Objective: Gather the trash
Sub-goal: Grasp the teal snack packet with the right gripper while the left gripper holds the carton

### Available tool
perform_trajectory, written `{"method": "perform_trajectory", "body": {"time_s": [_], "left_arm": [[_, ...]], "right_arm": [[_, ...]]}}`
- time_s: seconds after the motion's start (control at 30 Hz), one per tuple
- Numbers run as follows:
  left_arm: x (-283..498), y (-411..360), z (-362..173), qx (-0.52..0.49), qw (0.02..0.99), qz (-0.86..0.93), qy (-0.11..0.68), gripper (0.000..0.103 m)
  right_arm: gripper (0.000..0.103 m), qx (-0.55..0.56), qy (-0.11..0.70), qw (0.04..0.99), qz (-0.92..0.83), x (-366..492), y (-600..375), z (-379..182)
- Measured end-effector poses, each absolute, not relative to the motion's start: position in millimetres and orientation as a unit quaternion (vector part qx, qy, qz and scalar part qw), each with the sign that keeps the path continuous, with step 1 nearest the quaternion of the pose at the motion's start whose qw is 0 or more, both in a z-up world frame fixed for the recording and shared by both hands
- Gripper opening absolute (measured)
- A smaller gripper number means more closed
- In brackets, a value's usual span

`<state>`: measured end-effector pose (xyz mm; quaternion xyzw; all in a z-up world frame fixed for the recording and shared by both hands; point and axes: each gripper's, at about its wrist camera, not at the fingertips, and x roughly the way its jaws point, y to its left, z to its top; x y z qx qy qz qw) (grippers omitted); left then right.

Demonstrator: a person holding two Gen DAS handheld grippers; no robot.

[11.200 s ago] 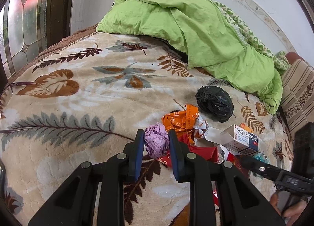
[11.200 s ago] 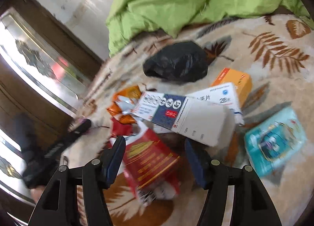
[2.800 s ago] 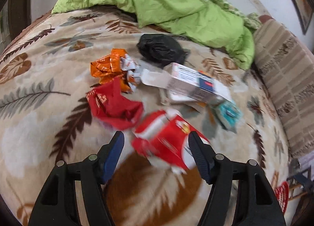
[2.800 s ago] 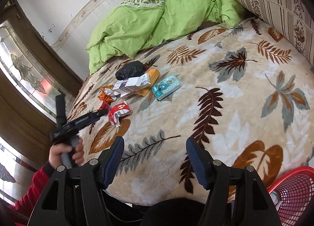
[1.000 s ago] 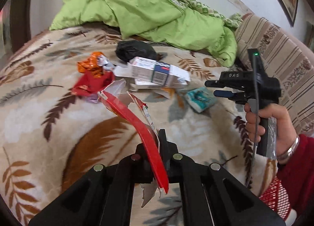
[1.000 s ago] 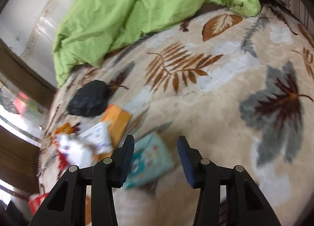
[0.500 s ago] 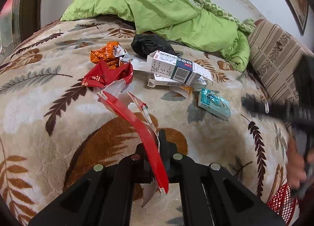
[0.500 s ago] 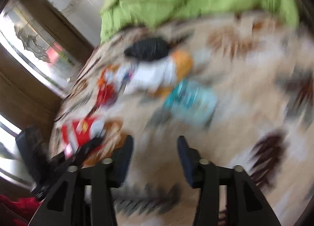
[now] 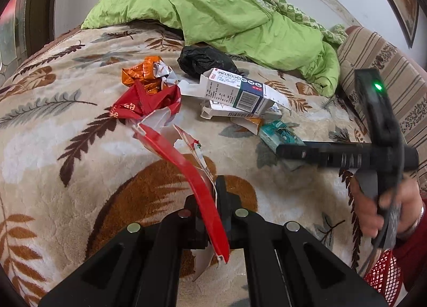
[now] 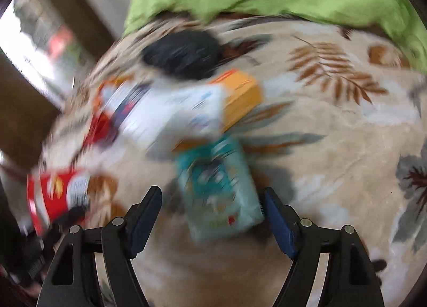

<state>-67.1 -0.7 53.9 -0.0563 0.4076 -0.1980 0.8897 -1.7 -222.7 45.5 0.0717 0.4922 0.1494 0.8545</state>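
My left gripper (image 9: pixel 210 195) is shut on a flattened red and white carton (image 9: pixel 184 163) and holds it above the leaf-patterned blanket (image 9: pixel 66 173). My right gripper (image 10: pixel 213 200) is open, its jaws on either side of a teal tissue pack (image 10: pixel 218 187), which also shows in the left wrist view (image 9: pixel 277 133). Behind it lie a white medicine box (image 9: pixel 237 91), an orange box (image 10: pixel 240 96), a red wrapper (image 9: pixel 144 104), an orange wrapper (image 9: pixel 144 73) and a black bag (image 9: pixel 205 60). The right wrist view is blurred.
A green quilt (image 9: pixel 213 8) is heaped at the back of the bed. A striped cushion (image 9: pixel 387 72) lies at the right. A red mesh basket (image 9: pixel 384 277) stands by the bed at the lower right.
My right gripper has come down over the teal tissue pack and opened wider around it. My left gripper still holds the red carton and has hardly moved.
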Motion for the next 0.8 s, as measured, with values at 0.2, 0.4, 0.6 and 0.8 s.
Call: {"method": "perform_trajectory", "body": {"time_s": [0.2, 0.4, 0.6, 0.8], "left_arm": [[-69.8, -3.7, 54.4, -0.046, 0.892, -0.201, 0.403, 0.004], [-70.8, -4.7, 54.2, -0.04, 0.894, -0.199, 0.4, 0.004], [-80.8, -10.8, 58.3, -0.02, 0.9, -0.203, 0.385, 0.004], [-102.8, -17.1, 66.2, 0.006, 0.904, -0.211, 0.371, 0.004]], "right_arm": [[0.079, -0.009, 0.478, 0.873, 0.097, -5.2, -196.1, 43.9], [0.038, 0.037, 0.481, 0.873, 0.068, -11.7, -199.2, 41.3], [0.035, 0.091, 0.453, 0.886, 0.038, -79.9, -192.7, 64.8], [0.035, 0.103, 0.409, 0.907, -0.004, -145.9, -182.5, 83.3]]}}
